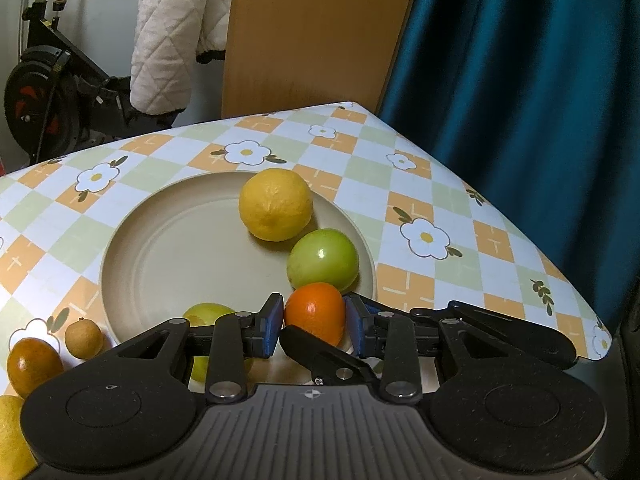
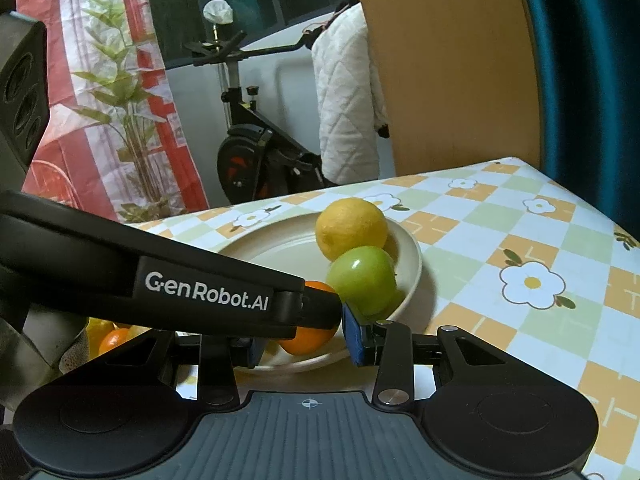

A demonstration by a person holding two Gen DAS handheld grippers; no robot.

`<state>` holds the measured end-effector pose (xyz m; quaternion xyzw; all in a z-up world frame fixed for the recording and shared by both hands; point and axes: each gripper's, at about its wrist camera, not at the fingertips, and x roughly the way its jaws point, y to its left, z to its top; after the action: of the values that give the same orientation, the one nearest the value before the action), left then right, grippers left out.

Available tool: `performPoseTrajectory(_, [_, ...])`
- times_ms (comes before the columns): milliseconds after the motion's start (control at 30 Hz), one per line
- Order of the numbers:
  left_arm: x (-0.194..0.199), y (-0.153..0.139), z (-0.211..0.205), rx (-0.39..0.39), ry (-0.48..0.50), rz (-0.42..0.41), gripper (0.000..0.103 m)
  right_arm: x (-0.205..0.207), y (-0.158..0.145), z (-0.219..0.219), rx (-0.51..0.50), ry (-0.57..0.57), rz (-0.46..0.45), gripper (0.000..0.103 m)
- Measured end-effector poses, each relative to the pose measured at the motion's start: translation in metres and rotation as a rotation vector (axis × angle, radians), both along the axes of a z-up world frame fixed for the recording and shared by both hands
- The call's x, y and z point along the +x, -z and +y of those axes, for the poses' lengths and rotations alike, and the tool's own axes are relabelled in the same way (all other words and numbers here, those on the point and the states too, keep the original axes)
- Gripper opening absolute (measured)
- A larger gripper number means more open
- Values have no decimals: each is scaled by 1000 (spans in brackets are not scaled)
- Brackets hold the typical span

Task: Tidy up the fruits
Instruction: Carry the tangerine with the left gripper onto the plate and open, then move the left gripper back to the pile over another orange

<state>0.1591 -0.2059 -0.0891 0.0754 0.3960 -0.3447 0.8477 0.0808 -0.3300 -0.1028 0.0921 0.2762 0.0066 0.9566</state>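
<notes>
A beige plate [image 1: 168, 248] on the chequered tablecloth holds a yellow lemon [image 1: 275, 204], a green apple [image 1: 322, 259] and another green fruit [image 1: 206, 316] near its front rim. My left gripper [image 1: 314, 320] is shut on a small orange [image 1: 316, 312] just over the plate's front right rim. In the right wrist view the left gripper's black body [image 2: 160, 276] crosses the frame with the orange [image 2: 310, 338] at its tip, beside the apple [image 2: 362, 280] and lemon [image 2: 351, 227]. My right gripper [image 2: 306, 346] is open and empty, just in front of the plate [image 2: 414, 264].
Left of the plate lie a brown-orange fruit [image 1: 34, 366], a small tan fruit [image 1: 83, 338] and a yellow fruit [image 1: 10, 436]. More oranges [image 2: 114, 340] sit low left in the right wrist view. The table's edge [image 1: 520, 224] runs along the blue curtain. An exercise bike [image 2: 248, 148] stands behind.
</notes>
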Motion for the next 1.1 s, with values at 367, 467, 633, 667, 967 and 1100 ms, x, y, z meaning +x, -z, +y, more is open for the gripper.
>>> performPoseTrajectory(367, [0, -3, 3, -16, -19, -5, 37, -3, -1, 3, -26, 2, -12, 37])
performPoseTrajectory(467, [0, -8, 11, -32, -30, -12, 37, -6, -3, 4, -31, 4, -15, 37])
performPoseTrajectory(633, [-1, -16, 31, -60, -57, -20, 37, -9, -7, 4, -34, 2, -22, 37])
performPoseTrajectory(667, [0, -18, 34, -66, -64, -21, 37, -9, -8, 5, -36, -2, -22, 37])
performPoseTrajectory(967, [-11, -29, 77, -82, -113, -42, 37, -12, -12, 20, -54, -50, -19, 38])
performPoseTrajectory(1100, [-17, -29, 98, -67, -138, -51, 37, -13, -13, 30, -53, -78, -9, 38])
